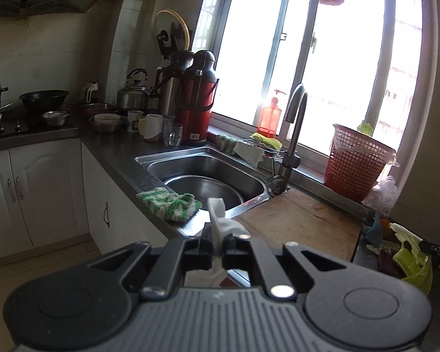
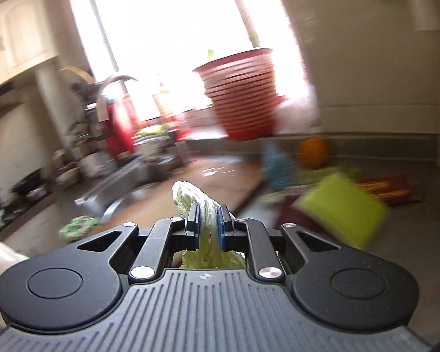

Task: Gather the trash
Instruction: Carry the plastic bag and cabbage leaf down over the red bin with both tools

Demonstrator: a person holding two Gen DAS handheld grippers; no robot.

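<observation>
Both hands are loaded: the left tool (image 1: pixel 217 246) pinches a white tissue (image 1: pixel 220 220), and the right tool (image 2: pixel 208 226) clamps a cabbage leaf (image 2: pixel 190 196). Looks like the carry step, so next I'd guess both go over the red basket (image 1: pixel 355 170) at right of frame and get dropped in.

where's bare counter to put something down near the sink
The wooden cutting board, between the sink and the red basket, is mostly bare. Crowded: the corner left of the sink with mugs and flasks, and the scraps at the board's right end.
</observation>
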